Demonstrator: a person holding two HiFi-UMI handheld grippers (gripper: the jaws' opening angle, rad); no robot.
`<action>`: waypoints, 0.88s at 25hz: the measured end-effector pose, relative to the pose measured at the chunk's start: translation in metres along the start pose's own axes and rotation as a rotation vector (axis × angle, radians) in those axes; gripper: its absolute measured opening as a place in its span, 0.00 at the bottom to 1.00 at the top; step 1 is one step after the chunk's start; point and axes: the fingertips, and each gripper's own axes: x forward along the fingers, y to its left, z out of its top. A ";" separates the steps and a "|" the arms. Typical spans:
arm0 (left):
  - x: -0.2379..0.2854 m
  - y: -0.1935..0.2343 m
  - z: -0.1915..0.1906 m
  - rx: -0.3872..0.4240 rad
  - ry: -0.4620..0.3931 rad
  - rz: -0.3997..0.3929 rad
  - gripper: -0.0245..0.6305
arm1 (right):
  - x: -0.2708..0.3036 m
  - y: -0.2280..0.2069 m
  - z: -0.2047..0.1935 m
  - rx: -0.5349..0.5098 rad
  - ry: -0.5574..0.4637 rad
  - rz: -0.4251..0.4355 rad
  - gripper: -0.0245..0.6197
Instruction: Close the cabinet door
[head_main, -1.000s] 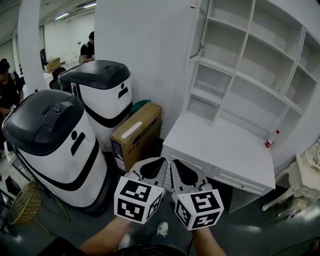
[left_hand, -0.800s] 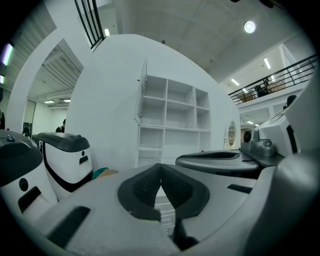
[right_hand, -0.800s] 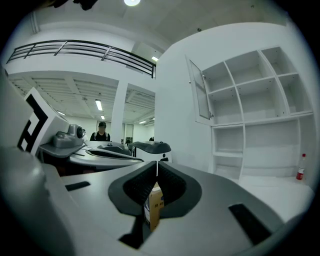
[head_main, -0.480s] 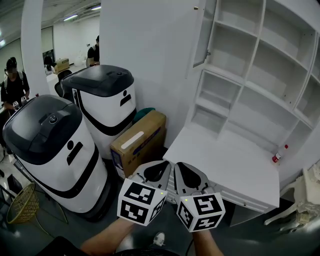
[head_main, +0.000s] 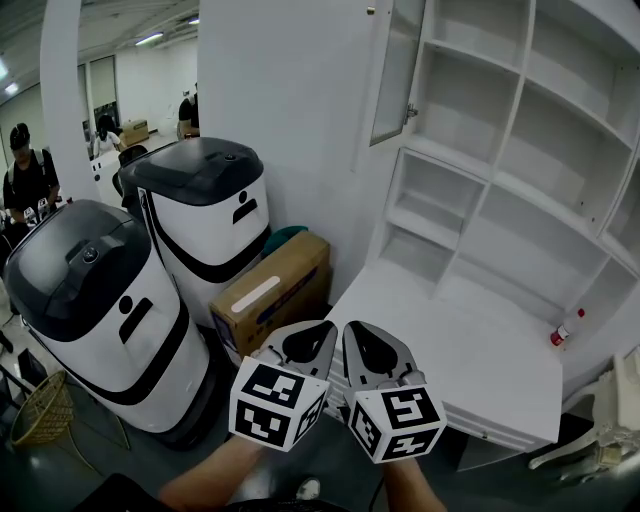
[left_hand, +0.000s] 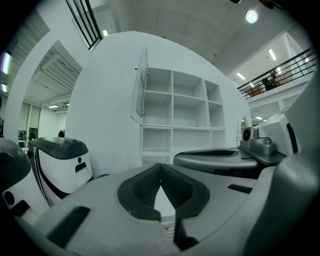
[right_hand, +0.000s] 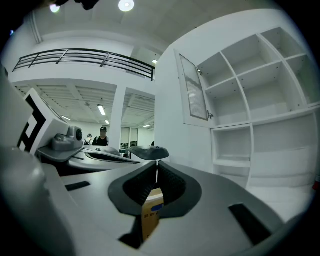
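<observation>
The white cabinet door with a glass panel stands swung out from the top left of the white shelf unit. It also shows as the door in the left gripper view and the door in the right gripper view. Both grippers are held side by side low in the head view, well below and short of the door. My left gripper is shut, its tips touching, with nothing held. My right gripper is shut and empty too.
A white desk top runs under the shelves, with a small red-capped bottle at its right. On the left stand two large black-and-white machines, a cardboard box and a wicker basket. People stand far back left.
Both grippers have travelled together toward the desk and shelves, staying shut. The cabinet door and shelves now sit nearer and larger in the head view.
</observation>
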 end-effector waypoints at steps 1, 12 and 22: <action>0.006 0.000 0.001 -0.001 0.000 0.005 0.06 | 0.002 -0.005 0.001 0.000 -0.001 0.005 0.07; 0.044 0.001 0.012 -0.013 -0.004 0.029 0.06 | 0.018 -0.036 0.007 -0.022 -0.009 0.039 0.07; 0.061 0.009 0.021 -0.012 -0.017 0.032 0.06 | 0.031 -0.050 0.016 -0.047 -0.014 0.034 0.07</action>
